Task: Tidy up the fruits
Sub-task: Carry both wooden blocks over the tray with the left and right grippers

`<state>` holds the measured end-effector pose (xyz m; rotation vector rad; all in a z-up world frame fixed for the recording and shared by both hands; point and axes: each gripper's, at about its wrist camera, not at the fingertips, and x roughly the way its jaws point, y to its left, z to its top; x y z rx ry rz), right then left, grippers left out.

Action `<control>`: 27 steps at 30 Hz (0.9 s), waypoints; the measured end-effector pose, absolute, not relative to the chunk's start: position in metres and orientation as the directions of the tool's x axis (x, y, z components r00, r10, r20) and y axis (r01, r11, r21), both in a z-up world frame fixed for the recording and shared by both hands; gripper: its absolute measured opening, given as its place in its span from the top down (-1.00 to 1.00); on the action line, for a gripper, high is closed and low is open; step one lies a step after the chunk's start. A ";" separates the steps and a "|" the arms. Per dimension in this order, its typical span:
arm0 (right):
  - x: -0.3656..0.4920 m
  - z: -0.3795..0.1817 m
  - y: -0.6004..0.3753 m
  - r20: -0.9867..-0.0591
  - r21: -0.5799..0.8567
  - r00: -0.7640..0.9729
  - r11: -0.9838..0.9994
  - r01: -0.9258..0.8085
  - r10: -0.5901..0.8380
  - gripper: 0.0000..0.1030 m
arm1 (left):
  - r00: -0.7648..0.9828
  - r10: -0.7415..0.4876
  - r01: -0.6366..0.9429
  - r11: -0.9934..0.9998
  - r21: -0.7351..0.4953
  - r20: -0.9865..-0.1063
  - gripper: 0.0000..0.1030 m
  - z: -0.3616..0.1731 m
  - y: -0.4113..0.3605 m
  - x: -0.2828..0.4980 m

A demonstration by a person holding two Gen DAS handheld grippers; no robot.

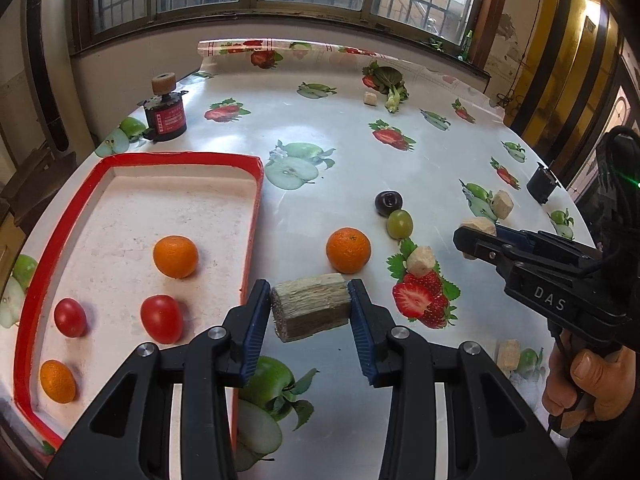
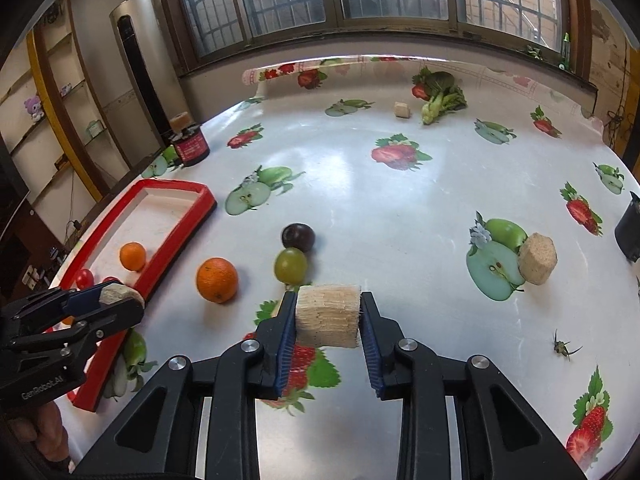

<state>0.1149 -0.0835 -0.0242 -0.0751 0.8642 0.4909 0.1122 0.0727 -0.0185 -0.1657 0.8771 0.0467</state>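
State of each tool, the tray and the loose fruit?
Left tool: shut on a fibrous block.
Right tool: shut on a pale block.
Tray: holds two oranges, two tomatoes.
Orange, plum, grape: on the table, outside.

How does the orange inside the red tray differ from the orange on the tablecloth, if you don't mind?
The tray orange sits inside the red tray near two tomatoes; the tablecloth orange lies outside, beside the tray's edge. The tablecloth orange looks slightly larger. Both are round, orange and ungripped.
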 end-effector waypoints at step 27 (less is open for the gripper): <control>0.088 -0.007 0.034 -0.730 0.155 0.437 0.750 -0.643 0.526 0.41 | 0.638 0.104 -0.288 0.951 -0.111 -0.763 0.28 -0.017 0.172 0.090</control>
